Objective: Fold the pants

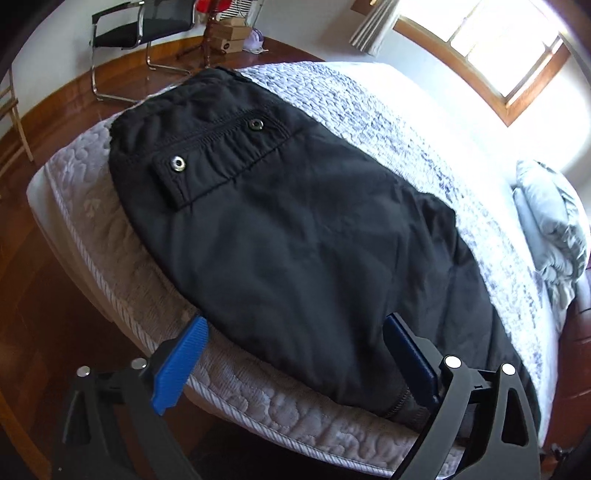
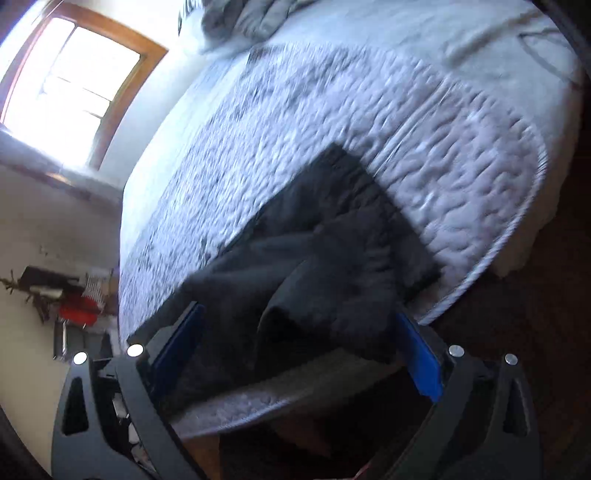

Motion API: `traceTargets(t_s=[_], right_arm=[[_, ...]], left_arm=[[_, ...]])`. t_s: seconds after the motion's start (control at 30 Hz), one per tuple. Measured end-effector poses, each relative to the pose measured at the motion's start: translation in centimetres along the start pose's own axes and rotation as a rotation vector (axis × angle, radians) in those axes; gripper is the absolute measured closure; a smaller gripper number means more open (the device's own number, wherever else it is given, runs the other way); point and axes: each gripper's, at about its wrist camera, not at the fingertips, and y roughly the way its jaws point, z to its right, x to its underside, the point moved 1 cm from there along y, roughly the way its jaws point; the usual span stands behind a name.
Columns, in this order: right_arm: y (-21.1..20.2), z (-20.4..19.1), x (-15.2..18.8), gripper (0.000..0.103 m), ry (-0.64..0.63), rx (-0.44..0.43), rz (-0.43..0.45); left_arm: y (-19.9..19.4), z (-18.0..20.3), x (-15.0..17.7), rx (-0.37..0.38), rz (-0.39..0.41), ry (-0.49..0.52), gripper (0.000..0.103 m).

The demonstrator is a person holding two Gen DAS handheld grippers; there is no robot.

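Note:
Black pants (image 1: pixel 280 236) lie flat along the near edge of the mattress (image 1: pixel 96 229), waistband with two metal snaps at the far end. My left gripper (image 1: pixel 295 332) is open just above the near end of the pants, its blue pads either side of the cloth. In the right wrist view the pants (image 2: pixel 325 258) look rumpled, legs partly doubled over, lying near the mattress (image 2: pixel 443 155) edge. My right gripper (image 2: pixel 299 321) is open, hovering over the near fold. The view is blurred.
A grey folded blanket (image 1: pixel 550 229) lies at the head of the bed. A black metal chair (image 1: pixel 140 29) and stacked boxes (image 1: pixel 229 35) stand on the wooden floor (image 1: pixel 48 288) beyond. A window (image 1: pixel 491 40) is bright on the far wall.

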Motion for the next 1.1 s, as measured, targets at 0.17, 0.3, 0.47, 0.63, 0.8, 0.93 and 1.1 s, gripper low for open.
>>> traceTargets(t_s=[0.17, 0.3, 0.47, 0.63, 0.8, 0.93, 1.1], right_arm=[[-4.7, -0.8, 0.2, 0.005, -0.085, -0.009, 0.060], [-3.0, -1.1, 1.5, 0.005, -0.031, -0.136, -0.067], [3.1, -0.4, 2.7, 0.005, 0.101, -0.103, -0.185], [7.5, 1.8, 0.9, 0.014, 0.257, -0.089, -0.164], [9.2, 2.1, -1.7, 0.077, 0.276, -0.034, -0.154], [7.6, -2.0, -4.0, 0.098, 0.084, -0.096, -0.076], [3.0, -5.9, -5.1, 0.098, -0.191, -0.320, 0.100]], left_arm=[[-1.9, 1.1, 0.0, -0.003, 0.042, 0.051, 0.007], [-1.9, 3.5, 0.4, 0.033, 0.051, 0.085, 0.006], [-1.3, 5.7, 2.1, 0.093, -0.008, 0.126, 0.006], [-1.2, 5.6, 3.1, 0.090, -0.022, 0.132, 0.004], [-0.5, 4.4, 3.1, 0.073, -0.044, 0.078, 0.004], [-0.2, 3.7, 3.2, 0.072, -0.059, 0.050, 0.004], [0.3, 3.7, 3.6, 0.063, -0.080, 0.050, 0.004]])
